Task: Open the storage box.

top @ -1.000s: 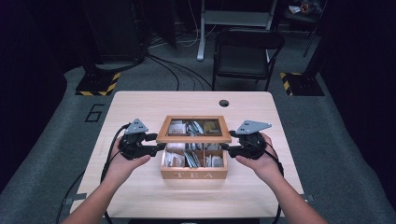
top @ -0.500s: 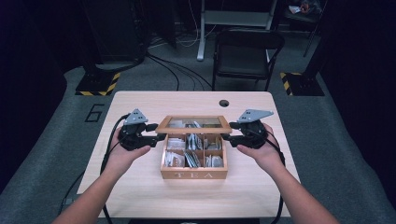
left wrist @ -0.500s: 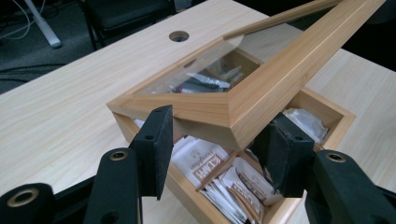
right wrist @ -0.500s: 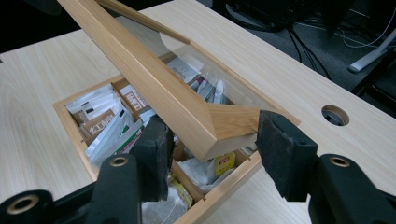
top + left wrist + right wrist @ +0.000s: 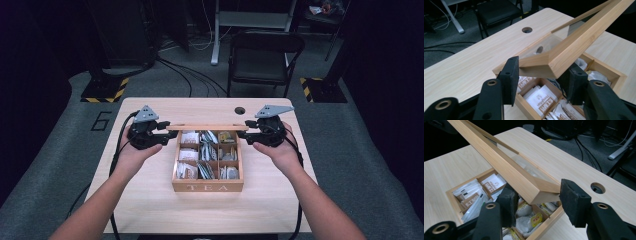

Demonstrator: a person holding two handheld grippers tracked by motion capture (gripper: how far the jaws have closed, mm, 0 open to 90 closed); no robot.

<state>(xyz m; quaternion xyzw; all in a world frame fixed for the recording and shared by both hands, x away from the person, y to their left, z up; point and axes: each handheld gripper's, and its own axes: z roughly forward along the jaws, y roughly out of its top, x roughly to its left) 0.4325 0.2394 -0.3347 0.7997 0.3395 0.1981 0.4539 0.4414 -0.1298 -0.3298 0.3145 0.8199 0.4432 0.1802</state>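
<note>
A light wooden tea box [image 5: 207,187] with "TEA" on its front wall sits in the middle of a pale wooden table [image 5: 150,205]. Its wood-framed, clear-paned lid [image 5: 207,127] stands raised on its back edge, seen edge-on from the high view as a thin wooden bar across the far side of the box.

The left gripper [image 5: 162,135], black with a grey three-cornered plate, is held in the person's left hand [image 5: 132,150] at the lid's left end. The right gripper [image 5: 246,134] is held in the right hand [image 5: 277,147] at the lid's right end.

The high view lays open the nine compartments holding paper tea packets [image 5: 189,138], but is too coarse to show how the jaws stand. The left gripper view supplies that: the lid's front corner [image 5: 549,63] lies between the two black jaws, one pad touching the frame's side, the other behind the frame's edge, so the gripper clasps the lid corner. The right gripper view shows the opposite corner [image 5: 541,191] between its jaws, the left pad under the frame and the right pad touching its end; it grasps the lid too. Both gripper views also show the transparent pane and a round hole in the table [image 5: 597,188].
</note>
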